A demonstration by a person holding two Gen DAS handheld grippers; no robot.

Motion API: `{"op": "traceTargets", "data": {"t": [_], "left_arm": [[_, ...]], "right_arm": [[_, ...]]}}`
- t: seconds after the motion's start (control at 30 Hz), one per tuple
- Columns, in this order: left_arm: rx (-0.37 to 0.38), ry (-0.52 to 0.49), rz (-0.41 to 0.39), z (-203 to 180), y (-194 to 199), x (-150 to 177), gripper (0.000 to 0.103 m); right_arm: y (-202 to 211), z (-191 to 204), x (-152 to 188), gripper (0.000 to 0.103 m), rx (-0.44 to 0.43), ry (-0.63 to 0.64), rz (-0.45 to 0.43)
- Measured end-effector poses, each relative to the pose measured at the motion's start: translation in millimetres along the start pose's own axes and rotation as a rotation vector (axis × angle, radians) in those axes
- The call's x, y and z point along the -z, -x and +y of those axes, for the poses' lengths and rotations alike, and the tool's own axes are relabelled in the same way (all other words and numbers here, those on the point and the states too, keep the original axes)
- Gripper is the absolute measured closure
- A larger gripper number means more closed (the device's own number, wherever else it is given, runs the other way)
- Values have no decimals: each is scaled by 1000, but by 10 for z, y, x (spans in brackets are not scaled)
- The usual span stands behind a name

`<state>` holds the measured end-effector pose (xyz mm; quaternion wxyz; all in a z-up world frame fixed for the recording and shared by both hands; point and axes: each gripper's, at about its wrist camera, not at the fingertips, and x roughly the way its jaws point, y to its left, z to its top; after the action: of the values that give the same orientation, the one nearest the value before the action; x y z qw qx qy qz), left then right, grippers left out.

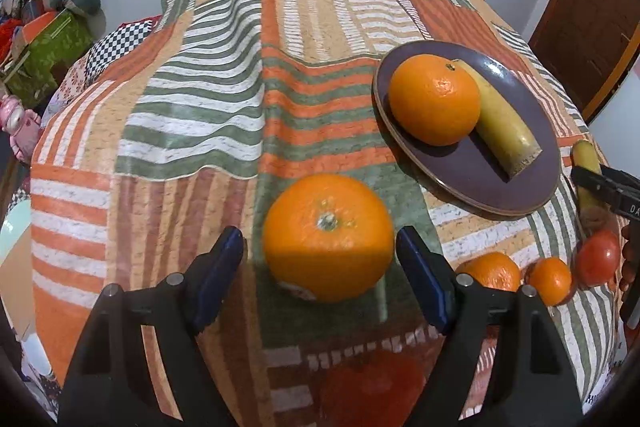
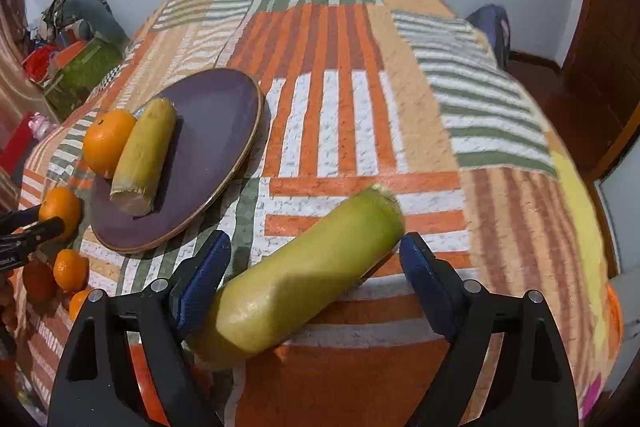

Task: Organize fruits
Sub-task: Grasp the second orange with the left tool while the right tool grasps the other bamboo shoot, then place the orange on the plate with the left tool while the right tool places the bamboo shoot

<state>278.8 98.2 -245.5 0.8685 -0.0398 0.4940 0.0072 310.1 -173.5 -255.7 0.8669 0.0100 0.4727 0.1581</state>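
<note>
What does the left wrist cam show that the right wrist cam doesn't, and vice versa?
Left wrist only: the large orange sitting between the open left gripper fingers, and a red tomato at the right edge.

Right wrist only: the yellow-green fruit piece lying diagonally between the open right gripper fingers, seen close up.

Both: the purple plate carrying an orange and a cut yellow piece, small oranges beside it, and the striped tablecloth.

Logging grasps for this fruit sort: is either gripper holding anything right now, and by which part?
Nothing is gripped. The left gripper has open jaws around the large orange; the right gripper has open jaws around the yellow-green fruit.
</note>
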Motion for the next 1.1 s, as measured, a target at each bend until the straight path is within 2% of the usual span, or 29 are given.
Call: {"op": "traceTargets", "data": {"t": [0.07, 0.13, 0.2, 0.23, 0.27, 0.37, 0.7, 0.8, 0.97, 1.0, 1.03, 1.1], "left_arm": [[5, -7, -3, -31, -37, -19, 26], [1, -17, -6, -55, -72, -33, 33], [-23, -26, -19, -63, -84, -43, 37], [-22, -29, -21, -62, -88, -49, 37], [-18, -30, -21, -56, -88, -55, 37], [0, -20, -23, -24, -73, -59, 38], [5, -29, -93, -85, 195, -156, 38], [22, -38, -117, -161, 289, -201, 38], [41, -64, -128, -305, 349, -223, 38], [44, -69, -128, -334, 358, -223, 38], [50, -73, -128, -368, 362, -234, 38], [66, -78, -128, -425, 362, -252, 38]], "right_arm": [[-63, 20, 14, 18, 2, 14, 13], [-64, 46, 17, 23, 9, 35, 9], [-48, 66, 16, 35, -10, 53, 8], [-41, 73, 13, 47, -27, 63, 11], [-25, 91, 10, 55, -50, 77, 18], [28, 161, 24, 62, -55, 143, 24], [29, 152, 30, 68, -62, 125, 12], [-12, 172, -11, 68, -51, 142, 41], [-106, 146, -102, 61, -46, 114, 58], [-137, 135, -116, 62, -49, 107, 58], [-149, 131, -122, 68, -48, 101, 54], [-148, 99, -153, 70, -59, 84, 39]]}}
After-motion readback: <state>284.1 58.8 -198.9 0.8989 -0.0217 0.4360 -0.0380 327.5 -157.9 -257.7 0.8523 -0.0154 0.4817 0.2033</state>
